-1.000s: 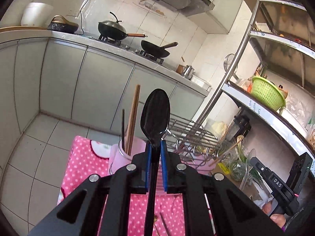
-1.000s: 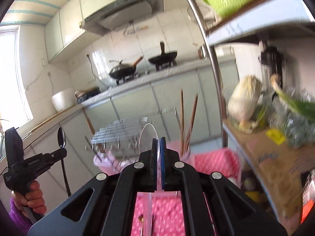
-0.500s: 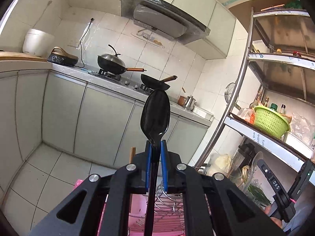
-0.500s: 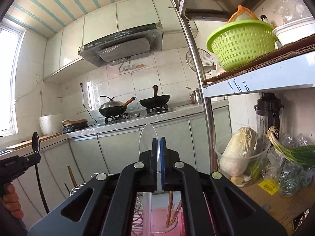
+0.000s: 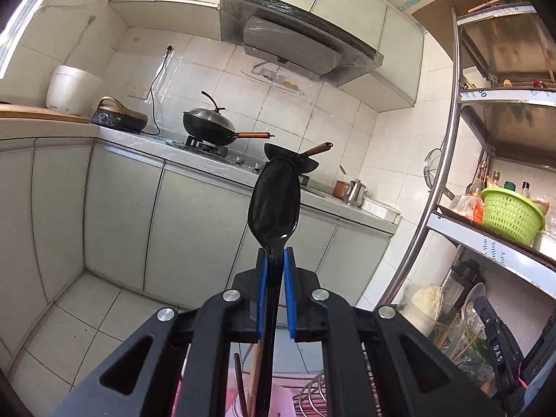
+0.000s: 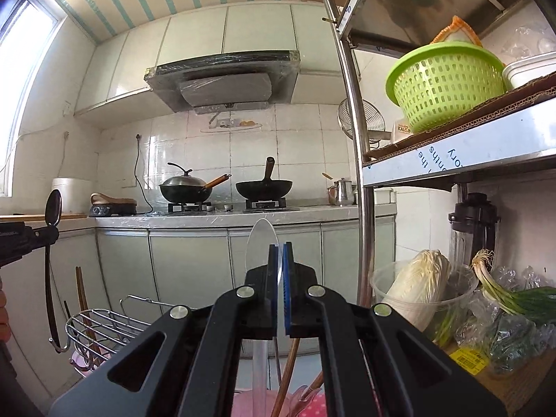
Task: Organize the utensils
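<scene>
The left gripper (image 5: 274, 260) has its jaws closed on the neck of a black spoon (image 5: 274, 201), bowl up, lifted clear for sorting. The right gripper (image 6: 280, 253) pinches a clear plastic spoon (image 6: 259, 246) the same way. Below stand the wire rack (image 6: 100, 323) and chopsticks (image 6: 81, 292); the kitchen worktop (image 6: 243, 215) lies well beyond.

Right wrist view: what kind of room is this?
A home kitchen, most likely. A range hood hangs over a gas stove carrying a lidded wok and an open wok, and a metal shelf rack holds a green colander and a napa cabbage.
</scene>
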Available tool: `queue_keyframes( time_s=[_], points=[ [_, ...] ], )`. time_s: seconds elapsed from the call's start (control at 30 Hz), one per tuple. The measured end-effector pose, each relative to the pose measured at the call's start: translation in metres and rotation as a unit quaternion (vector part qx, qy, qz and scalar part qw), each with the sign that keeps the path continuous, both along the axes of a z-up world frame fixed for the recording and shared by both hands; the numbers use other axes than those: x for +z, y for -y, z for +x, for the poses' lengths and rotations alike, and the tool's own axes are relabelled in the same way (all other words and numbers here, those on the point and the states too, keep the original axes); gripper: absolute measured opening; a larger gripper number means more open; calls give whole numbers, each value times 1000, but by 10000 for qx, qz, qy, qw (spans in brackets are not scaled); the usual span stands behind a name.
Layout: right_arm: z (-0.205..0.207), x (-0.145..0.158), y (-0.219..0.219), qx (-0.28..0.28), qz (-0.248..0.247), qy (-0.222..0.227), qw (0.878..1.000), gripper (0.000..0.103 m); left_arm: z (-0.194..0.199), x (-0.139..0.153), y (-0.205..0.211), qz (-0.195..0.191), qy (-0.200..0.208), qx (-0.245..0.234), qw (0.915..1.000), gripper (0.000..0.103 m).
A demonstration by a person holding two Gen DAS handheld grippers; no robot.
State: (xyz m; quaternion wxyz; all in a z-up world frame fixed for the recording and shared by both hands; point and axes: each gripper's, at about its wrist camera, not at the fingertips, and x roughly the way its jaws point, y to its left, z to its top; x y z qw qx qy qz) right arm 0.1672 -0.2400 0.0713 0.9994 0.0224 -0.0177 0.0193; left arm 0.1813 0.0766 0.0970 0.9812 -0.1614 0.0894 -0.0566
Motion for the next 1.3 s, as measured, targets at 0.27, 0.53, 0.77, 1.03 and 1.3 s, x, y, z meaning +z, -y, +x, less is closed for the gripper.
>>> queue_keyframes(
  time_s=[0.27, 0.53, 0.77, 1.03, 1.3],
  points=[
    [3, -12, -10, -131, -291, 82, 9995, 3, 13, -20, 8, 102, 165, -12, 9998, 8],
    [1, -24, -8, -111, -230, -130, 9996, 3, 14, -45, 11, 123, 37, -84, 9999, 8],
    [-22, -40, -6, -85, 67, -443, 9990, 3, -9, -66, 9, -65, -221, -255, 9994, 9],
    [-42, -59, 8, -265, 613, -789, 9946, 3, -18, -88, 5, -277, -708, -342, 9965, 7],
    [-31, -65, 35, -307, 1178, -1361, 9832, 3, -7, -96, 3, -260, -1115, -441, 9924, 7]
  ],
)
